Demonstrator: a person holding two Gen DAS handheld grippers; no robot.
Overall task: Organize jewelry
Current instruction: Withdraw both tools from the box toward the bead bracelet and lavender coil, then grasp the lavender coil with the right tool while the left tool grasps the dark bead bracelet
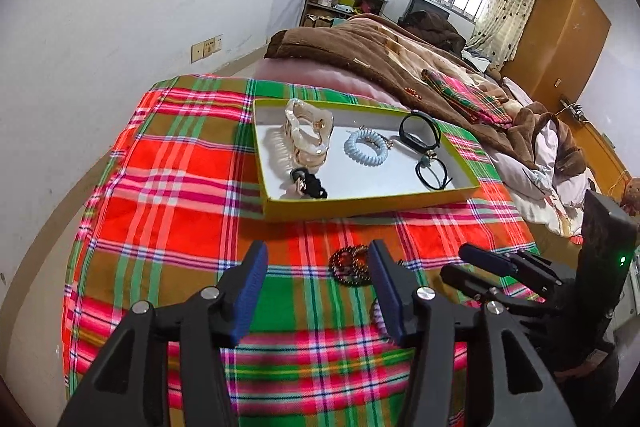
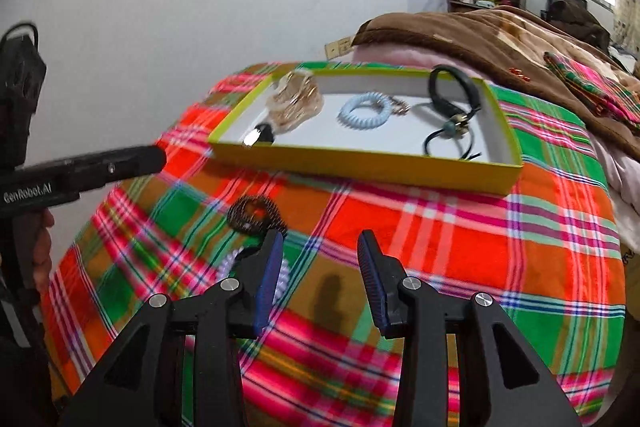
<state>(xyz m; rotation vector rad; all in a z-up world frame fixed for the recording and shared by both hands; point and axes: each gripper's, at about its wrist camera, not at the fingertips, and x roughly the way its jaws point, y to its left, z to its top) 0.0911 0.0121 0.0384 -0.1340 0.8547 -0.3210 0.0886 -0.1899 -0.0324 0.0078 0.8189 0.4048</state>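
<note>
- In the middle of both views, a yellow-green tray (image 1: 360, 205) lies on the plaid cloth (image 1: 180, 167) that covers the bed.
- Inside the tray are a cream hair claw (image 1: 306, 137), a light blue spiral band (image 1: 366, 147), a black bracelet (image 1: 420, 131), a black hair tie (image 1: 432, 173) and a small black clip (image 1: 308, 185) at the near left wall.
- In the lower centre of the left wrist view, the left gripper (image 1: 318, 291) stands released, with only cloth between its pads.
- A dark beaded band (image 1: 350, 263) lies on the cloth outside the tray; the right finger of this gripper covers part of it.
- In the lower centre of the right wrist view, the right gripper (image 2: 318, 281) is also released and holds nothing.
- A lilac spiral band (image 2: 232, 261) lies just beside its left finger, which hides most of it.
- Behind the tray, in the upper right of both views, a brown blanket (image 1: 380, 43) is piled on the bed.
- The right wrist view is blurred, so small pieces in the tray are hard to make out there.
</note>
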